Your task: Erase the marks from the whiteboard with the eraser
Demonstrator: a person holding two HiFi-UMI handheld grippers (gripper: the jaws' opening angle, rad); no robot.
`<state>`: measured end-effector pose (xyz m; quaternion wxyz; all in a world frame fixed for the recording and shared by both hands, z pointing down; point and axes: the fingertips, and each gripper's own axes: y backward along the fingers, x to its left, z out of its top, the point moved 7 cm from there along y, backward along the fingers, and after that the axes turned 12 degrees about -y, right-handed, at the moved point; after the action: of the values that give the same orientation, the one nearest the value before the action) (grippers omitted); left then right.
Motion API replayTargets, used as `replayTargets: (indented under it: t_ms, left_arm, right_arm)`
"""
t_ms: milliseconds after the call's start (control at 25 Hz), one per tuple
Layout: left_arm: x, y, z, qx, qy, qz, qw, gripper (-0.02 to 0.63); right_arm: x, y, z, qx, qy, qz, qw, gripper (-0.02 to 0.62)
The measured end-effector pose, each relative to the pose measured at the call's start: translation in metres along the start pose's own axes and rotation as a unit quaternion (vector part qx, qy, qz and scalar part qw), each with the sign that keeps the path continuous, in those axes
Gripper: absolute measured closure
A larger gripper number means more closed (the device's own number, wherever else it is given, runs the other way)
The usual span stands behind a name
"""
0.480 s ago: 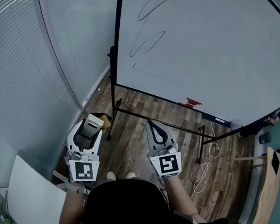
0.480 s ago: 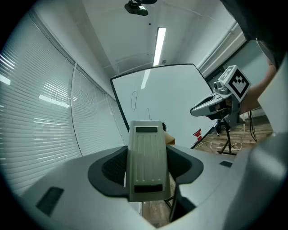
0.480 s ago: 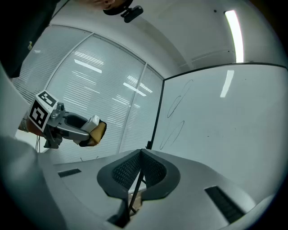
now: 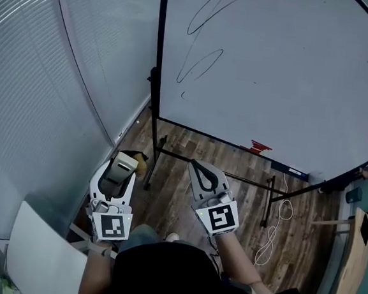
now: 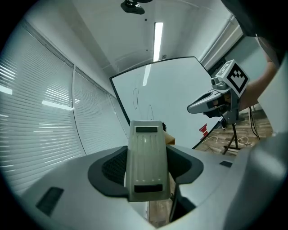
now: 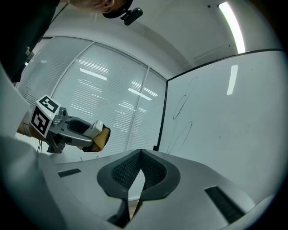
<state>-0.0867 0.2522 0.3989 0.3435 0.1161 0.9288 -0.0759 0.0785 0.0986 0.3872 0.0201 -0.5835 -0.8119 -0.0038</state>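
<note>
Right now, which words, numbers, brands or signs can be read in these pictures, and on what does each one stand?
No readable text in any view.
On the whiteboard, the marks are looping pen lines, not letters.
On the marker cubes: square black-and-white patterns, no words.
On the eraser: two dark panels, no print visible.
On the red patch at the board's lower edge: too small to read.

No text, label or number is readable anywhere, the whiteboard (image 4: 292,76) included.
</note>
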Motion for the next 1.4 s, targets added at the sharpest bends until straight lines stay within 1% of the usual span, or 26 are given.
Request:
replayTargets:
  t_ms: [240, 440, 560, 720, 800, 880, 1000, 1080, 1240, 1400]
  left_arm:
    - [0.024, -0.024, -0.020, 0.001, 0.007, 0.019, 0.9998, 0.345]
    - [0.056, -0.067, -0.055, -0.003, 0.017, 0.024, 0.9996, 0.345]
    - [0.085, -0.101, -0.067, -0.018, 0.012, 0.025, 0.9995, 0.345]
    - [0.116, -0.154, -0.073, -0.038, -0.005, 0.001, 0.9993, 0.345]
    - [0.128, -0.179, -0.070, -0.064, -0.015, -0.008, 0.9978, 0.345]
    - [0.135, -0.201, -0.067, -0.094, -0.012, -0.010, 0.9955, 0.345]
    - [0.149, -0.232, -0.051, -0.135, -0.029, -0.013, 0.9904, 0.345]
    - [0.159, -0.251, -0.031, -0.169, -0.042, -0.013, 0.9846, 0.345]
    - [0.174, -0.284, 0.025, -0.233, -0.080, -0.005, 0.9692, 0.345]
    - [0.182, -0.310, 0.091, -0.288, -0.121, -0.001, 0.9500, 0.345]
  right_arm:
    - [-0.005, -0.045, -0.005, 0.015, 0.015, 0.008, 1.000, 0.568]
    - [-0.011, -0.113, -0.011, 0.023, 0.020, 0.005, 1.000, 0.569]
    - [-0.018, -0.155, -0.008, 0.025, 0.020, -0.005, 0.999, 0.569]
    - [-0.034, -0.206, 0.008, 0.009, 0.017, -0.029, 0.999, 0.569]
    - [-0.042, -0.227, 0.014, 0.000, 0.021, -0.045, 0.999, 0.568]
    - [-0.051, -0.242, 0.019, -0.005, 0.024, -0.064, 0.998, 0.568]
    - [-0.068, -0.255, 0.030, -0.019, 0.024, -0.098, 0.995, 0.568]
    - [-0.082, -0.257, 0.040, -0.030, 0.030, -0.121, 0.992, 0.568]
    - [-0.114, -0.246, 0.060, -0.044, 0.040, -0.157, 0.986, 0.568]
    - [-0.147, -0.227, 0.080, -0.062, 0.051, -0.189, 0.979, 0.568]
